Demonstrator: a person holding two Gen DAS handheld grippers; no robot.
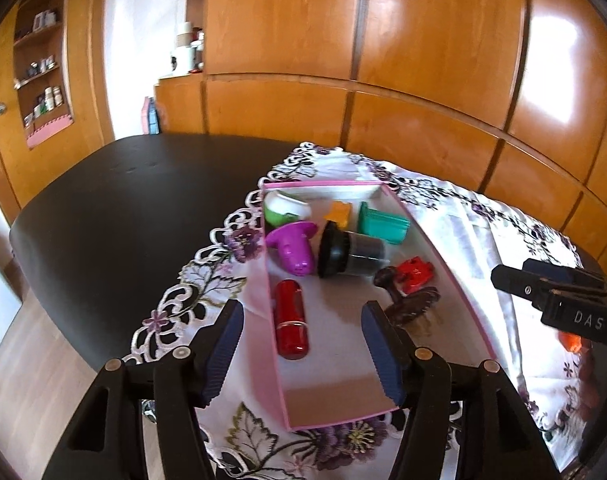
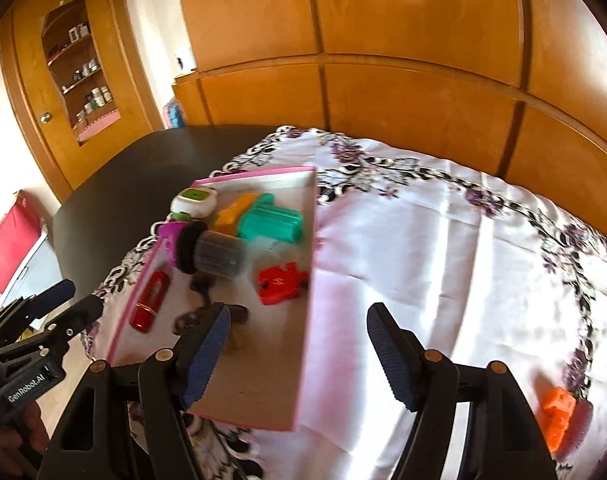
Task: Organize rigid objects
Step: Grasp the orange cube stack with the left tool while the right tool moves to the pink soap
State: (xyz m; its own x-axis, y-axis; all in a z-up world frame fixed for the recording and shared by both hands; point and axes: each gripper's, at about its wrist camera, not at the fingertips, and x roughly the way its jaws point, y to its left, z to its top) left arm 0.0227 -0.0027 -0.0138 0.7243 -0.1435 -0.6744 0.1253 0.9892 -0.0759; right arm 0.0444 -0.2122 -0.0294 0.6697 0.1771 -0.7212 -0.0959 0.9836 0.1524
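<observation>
On the white cloth with purple flower embroidery (image 2: 403,248) over the black table (image 1: 103,216) lies a shallow pink-edged cardboard tray (image 1: 455,280) holding a red cylinder (image 1: 290,326), a black-lidded jar on its side (image 1: 349,250), a teal block (image 1: 381,222) and a red puzzle-shaped piece (image 2: 281,280). Left gripper (image 1: 303,356) hovers over the tray's near end, jaws apart and empty; right gripper (image 2: 299,356) hangs open over the tray's right edge, with an orange block (image 2: 557,414) lying on the cloth at near right

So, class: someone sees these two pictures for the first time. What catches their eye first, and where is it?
Probably the pink-edged tray on the flowered cloth, crowded with bright items: a red cylinder near its left wall, a purple piece and a teal block further back. Next, the lone orange piece out on the cloth at the right, outside the tray.
</observation>
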